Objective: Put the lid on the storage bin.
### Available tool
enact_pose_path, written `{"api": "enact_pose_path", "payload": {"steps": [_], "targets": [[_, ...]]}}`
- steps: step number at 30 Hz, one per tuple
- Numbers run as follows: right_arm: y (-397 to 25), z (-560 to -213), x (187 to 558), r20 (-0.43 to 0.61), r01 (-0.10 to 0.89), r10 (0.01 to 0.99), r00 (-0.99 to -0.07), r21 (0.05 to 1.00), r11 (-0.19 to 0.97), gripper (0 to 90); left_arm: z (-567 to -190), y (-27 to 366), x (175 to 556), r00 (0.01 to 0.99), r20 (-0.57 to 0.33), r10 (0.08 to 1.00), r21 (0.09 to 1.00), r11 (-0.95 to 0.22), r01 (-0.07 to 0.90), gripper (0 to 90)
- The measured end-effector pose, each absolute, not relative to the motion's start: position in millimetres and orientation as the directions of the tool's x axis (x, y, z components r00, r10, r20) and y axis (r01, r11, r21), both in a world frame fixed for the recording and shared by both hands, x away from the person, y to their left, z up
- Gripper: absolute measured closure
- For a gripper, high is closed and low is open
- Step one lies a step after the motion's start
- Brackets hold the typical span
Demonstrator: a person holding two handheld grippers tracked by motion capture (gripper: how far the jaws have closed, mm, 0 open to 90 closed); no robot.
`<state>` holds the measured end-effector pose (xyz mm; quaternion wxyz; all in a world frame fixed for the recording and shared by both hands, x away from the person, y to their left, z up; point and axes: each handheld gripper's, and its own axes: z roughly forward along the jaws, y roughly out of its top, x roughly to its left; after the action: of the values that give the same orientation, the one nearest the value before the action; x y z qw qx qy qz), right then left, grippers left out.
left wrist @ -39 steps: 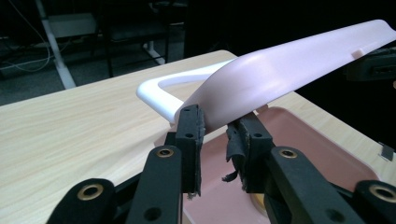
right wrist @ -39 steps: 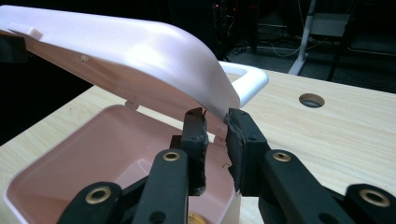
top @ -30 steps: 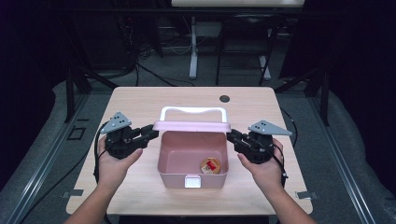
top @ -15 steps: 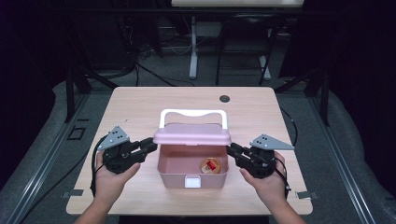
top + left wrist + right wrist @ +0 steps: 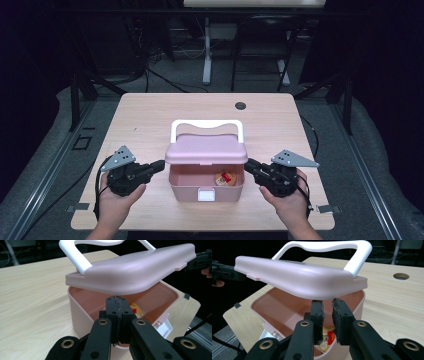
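Two grippers' jaws flank the half-closed pink lid (image 5: 206, 149), under its side edges.

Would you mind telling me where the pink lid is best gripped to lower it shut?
Grip the lid by its front lip, coming from the person's side: that edge hangs free above the box, while the white handle sits back toward the far edge.

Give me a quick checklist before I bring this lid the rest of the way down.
1. Lid partway down over pink box, front gap open: ok.
2. Left claw shut, at the lid's left edge: ok.
3. Right claw slightly open at the lid's right edge: ok.
4. Snack packet lies low inside the box, below the rim: ok.
5. White latch clear of the closing lid: cannot tell.
6. White handle free: ok.
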<state>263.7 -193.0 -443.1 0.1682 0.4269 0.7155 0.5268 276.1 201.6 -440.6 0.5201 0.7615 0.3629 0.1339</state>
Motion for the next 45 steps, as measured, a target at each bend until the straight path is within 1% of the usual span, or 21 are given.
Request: {"api": "enact_pose_path", "payload": {"steps": [3, 11, 19, 24, 31, 33, 41, 45], "targets": [[-193.6, -445.6, 262.9, 0.210, 0.436, 0.787, -0.580, 0.896, 0.082, 78.3, -442.9, 200.0, 275.2, 0.715, -0.181, 0.676, 0.884, -0.206, 0.419, 89.7], [-196.0, -452.2, 259.2, 0.214, 0.447, 0.787, -0.578, 0.890, 0.086, 77.8, -448.0, 198.8, 272.1, 0.714, -0.187, 0.675, 0.884, -0.202, 0.422, 89.7], [-203.7, -463.0, 254.7, 0.219, 0.468, 0.804, -0.553, 0.880, 0.082, 79.2, -455.5, 199.1, 270.0, 0.723, -0.182, 0.666, 0.880, -0.217, 0.422, 89.7], [-210.9, -463.8, 255.5, 0.220, 0.466, 0.821, -0.527, 0.883, 0.063, 81.4, -459.9, 198.7, 267.9, 0.722, -0.178, 0.668, 0.873, -0.231, 0.429, 89.7], [-214.7, -464.3, 257.4, 0.222, 0.461, 0.830, -0.512, 0.886, 0.048, 80.8, -465.7, 197.8, 266.1, 0.725, -0.168, 0.668, 0.866, -0.251, 0.432, 89.7], [-214.5, -464.4, 257.9, 0.223, 0.460, 0.831, -0.509, 0.887, 0.045, 80.7, -466.6, 197.7, 265.6, 0.728, -0.152, 0.669, 0.866, -0.265, 0.425, 89.7], [-214.3, -464.6, 259.7, 0.225, 0.456, 0.832, -0.508, 0.889, 0.038, 80.1, -470.1, 198.9, 262.5, 0.723, -0.159, 0.672, 0.861, -0.264, 0.435, 89.7], [-215.2, -464.5, 260.8, 0.229, 0.457, 0.832, -0.505, 0.889, 0.033, 80.1, -474.5, 199.6, 260.1, 0.722, -0.146, 0.677, 0.858, -0.277, 0.433, 89.7]]}}
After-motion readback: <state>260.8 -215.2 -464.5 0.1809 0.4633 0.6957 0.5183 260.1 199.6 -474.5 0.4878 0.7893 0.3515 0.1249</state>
